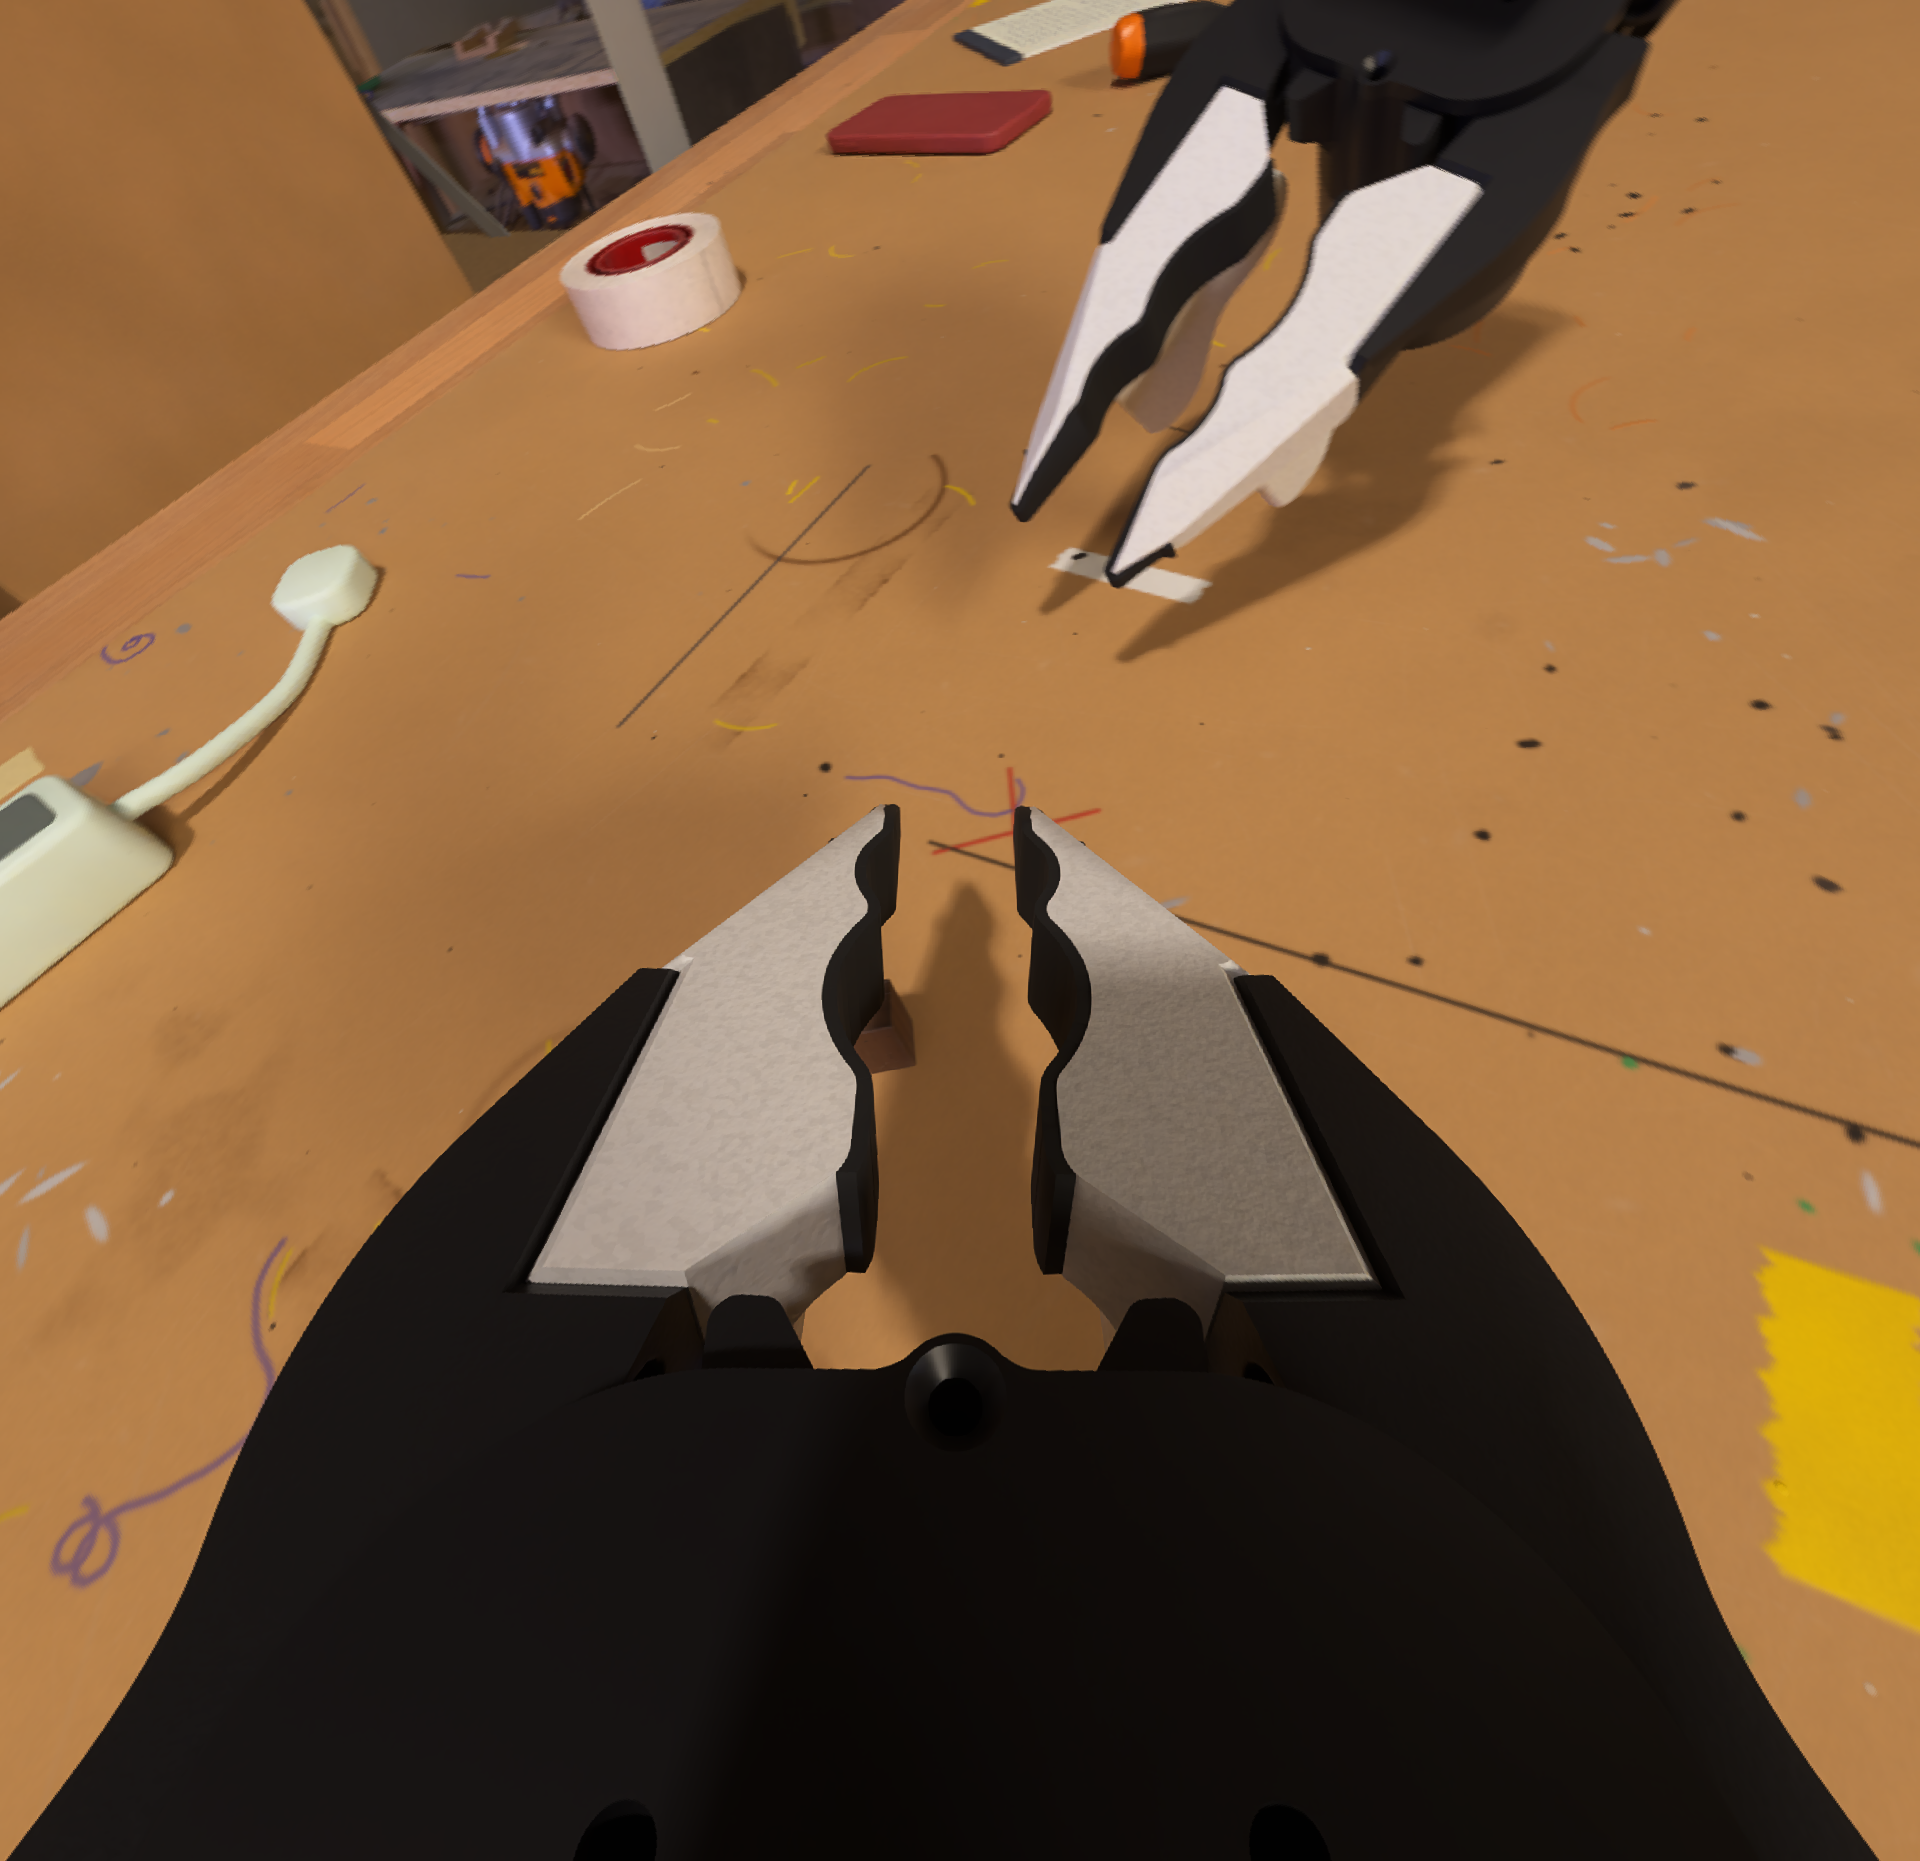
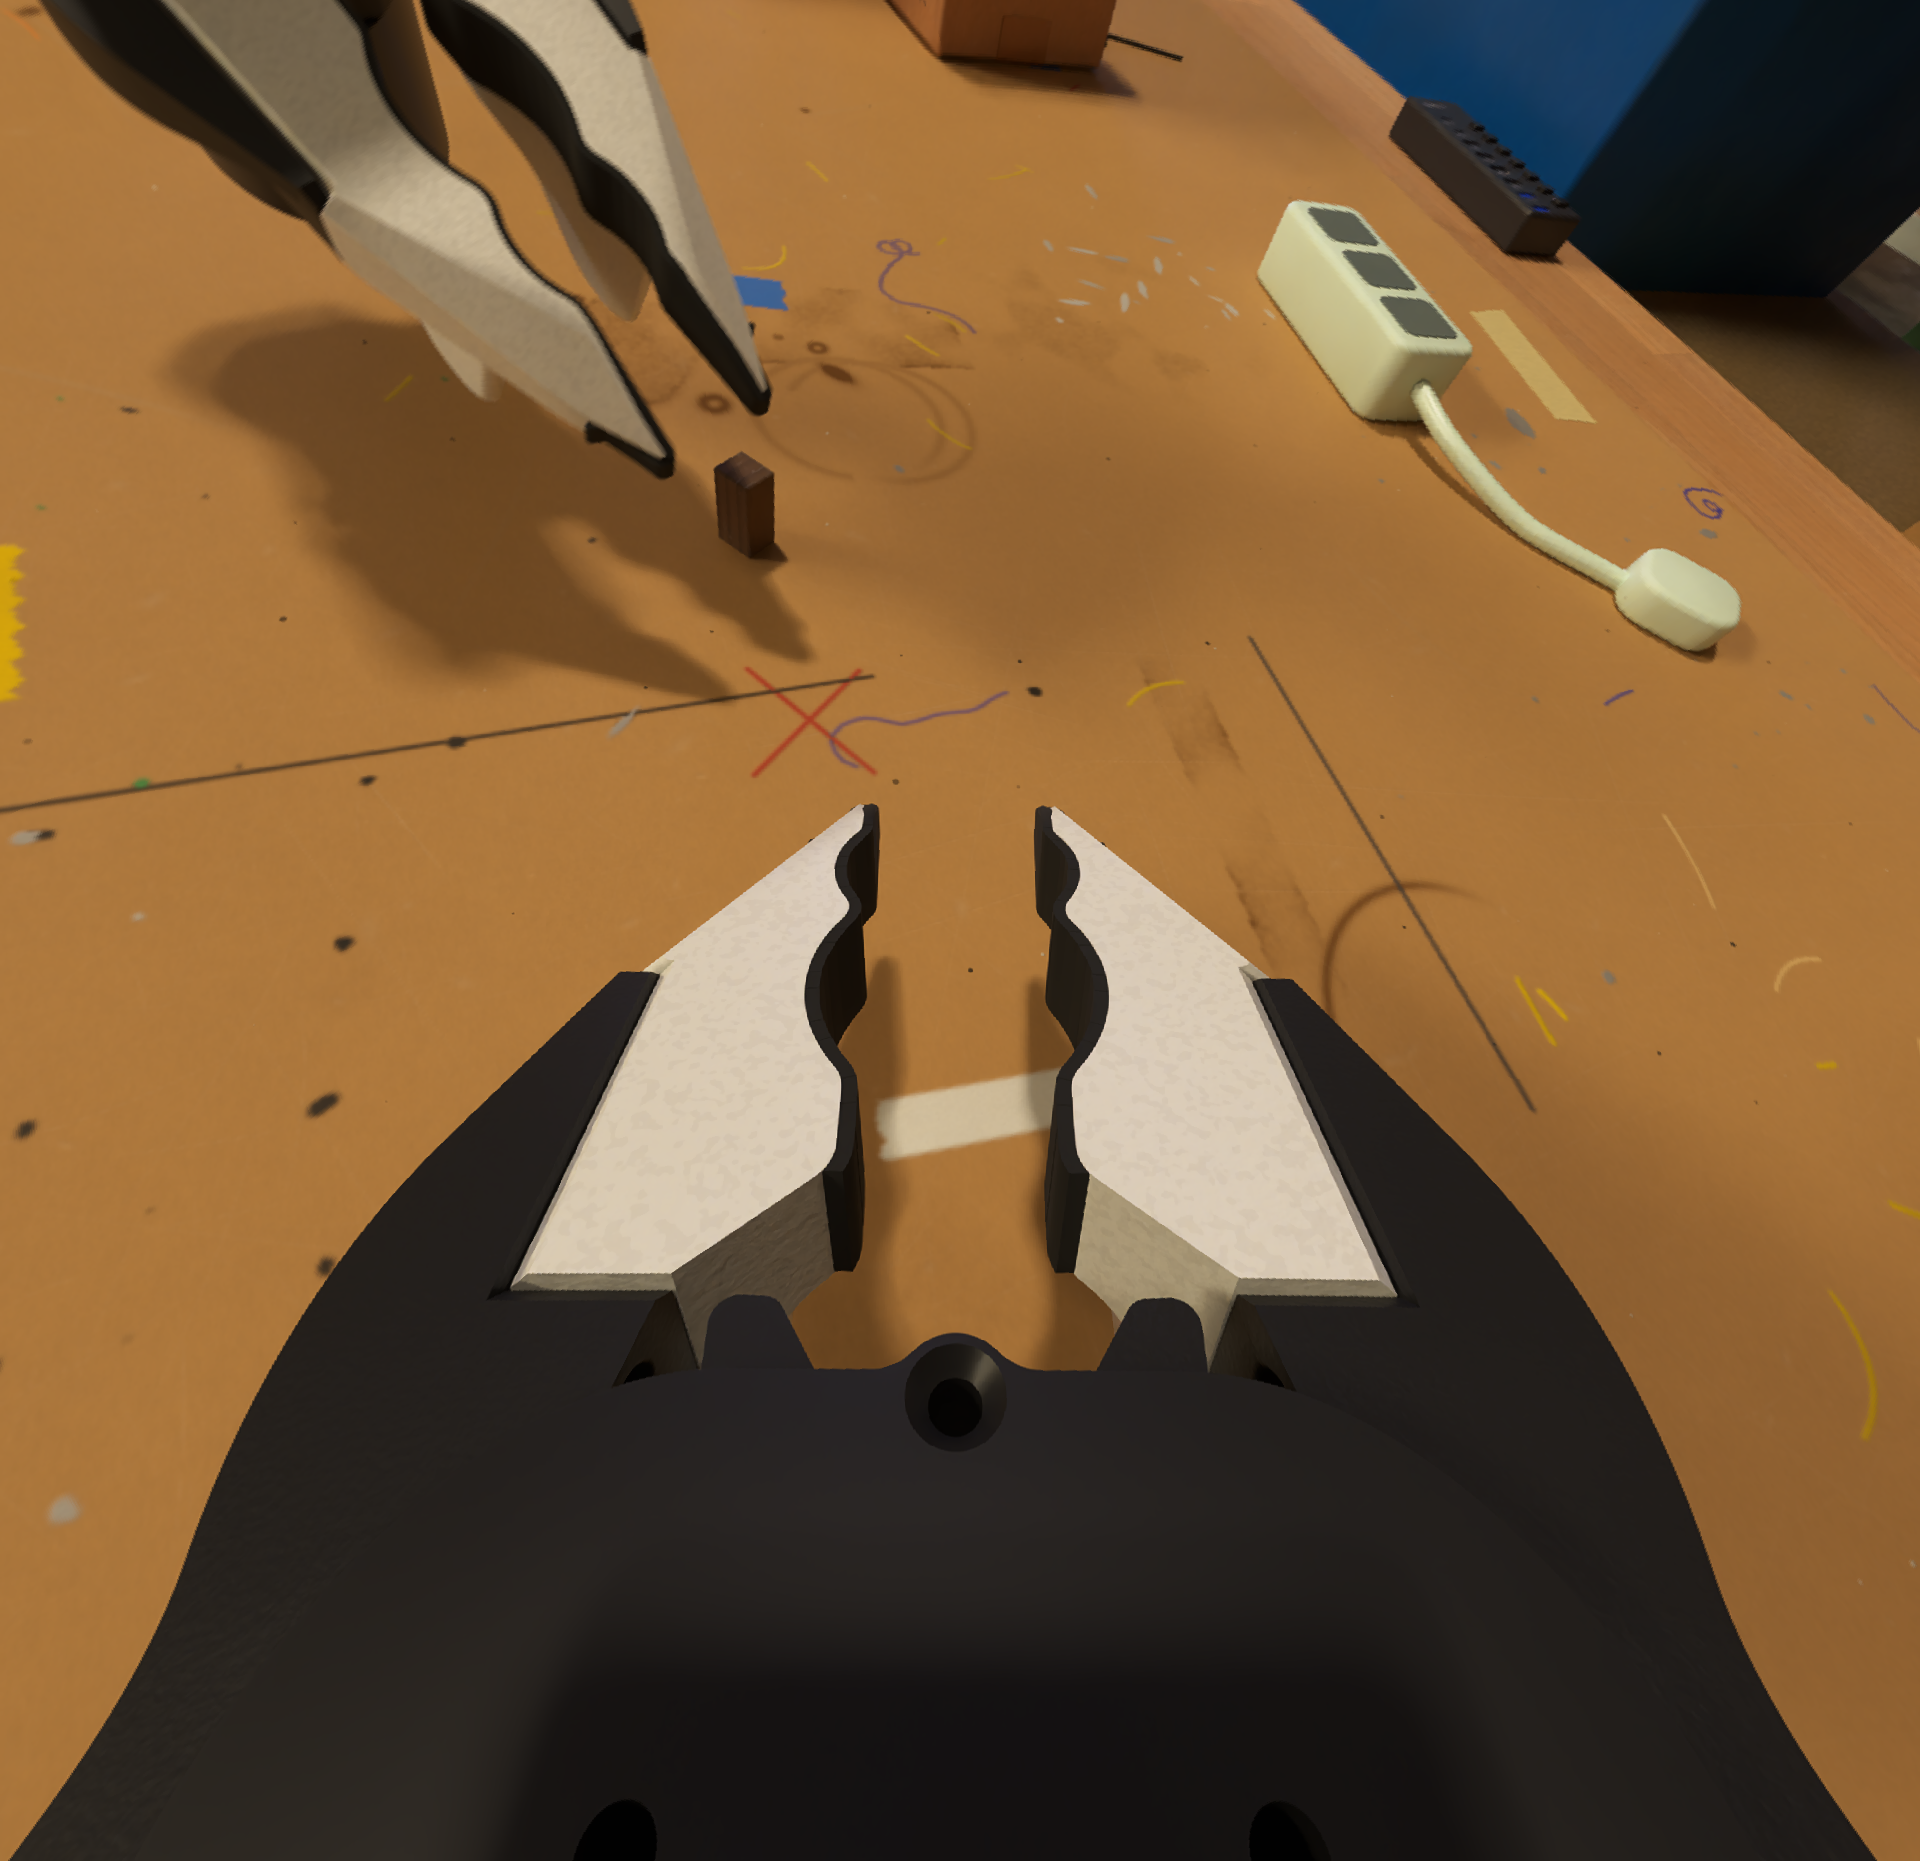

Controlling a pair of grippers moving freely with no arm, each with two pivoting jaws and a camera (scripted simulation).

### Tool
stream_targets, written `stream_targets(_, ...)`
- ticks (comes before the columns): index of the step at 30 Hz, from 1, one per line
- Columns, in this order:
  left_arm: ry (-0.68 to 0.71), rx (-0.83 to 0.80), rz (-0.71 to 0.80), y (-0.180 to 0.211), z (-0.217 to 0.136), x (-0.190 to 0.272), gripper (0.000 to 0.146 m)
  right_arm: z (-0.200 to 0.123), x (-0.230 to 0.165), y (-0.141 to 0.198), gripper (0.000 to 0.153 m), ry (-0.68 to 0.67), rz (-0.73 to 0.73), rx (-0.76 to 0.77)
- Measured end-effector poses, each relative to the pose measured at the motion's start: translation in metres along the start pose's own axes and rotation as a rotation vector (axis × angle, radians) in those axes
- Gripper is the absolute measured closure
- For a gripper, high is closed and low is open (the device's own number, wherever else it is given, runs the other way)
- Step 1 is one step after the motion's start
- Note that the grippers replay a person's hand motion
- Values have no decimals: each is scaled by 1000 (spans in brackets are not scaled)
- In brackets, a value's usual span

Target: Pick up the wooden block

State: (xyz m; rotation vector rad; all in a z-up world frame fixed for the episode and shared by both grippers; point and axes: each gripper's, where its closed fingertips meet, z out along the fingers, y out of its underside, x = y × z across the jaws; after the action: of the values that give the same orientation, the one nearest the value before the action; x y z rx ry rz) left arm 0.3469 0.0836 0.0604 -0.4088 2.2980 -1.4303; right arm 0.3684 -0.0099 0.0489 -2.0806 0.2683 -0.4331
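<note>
Your left gripper (image 2: 717, 435) hangs open just above the upright wooden block (image 2: 745, 503); your right gripper (image 2: 956, 824) is open, well apart.

Warm even light; soft shadows on workbench (image 2: 1143, 585); wide-angle stretch at edges; far background slightly blurred.

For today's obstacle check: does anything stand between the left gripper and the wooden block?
Nothing visible does. The wooden block stands upright on the bare table, just below the open left gripper, whose fingertips hang above it. The right gripper is apart.
</note>
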Motion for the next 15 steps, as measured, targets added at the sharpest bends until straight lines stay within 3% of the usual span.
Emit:
stream_targets(7, -96, -84, -88, 15, -1, -22, 125, 3, -6, 2, 123, -24, -23, -21)
stream_targets(15, -97, -348, -142, 53, 6, -27, 113, 2, -12, 3, 123, -68, -34, -20)
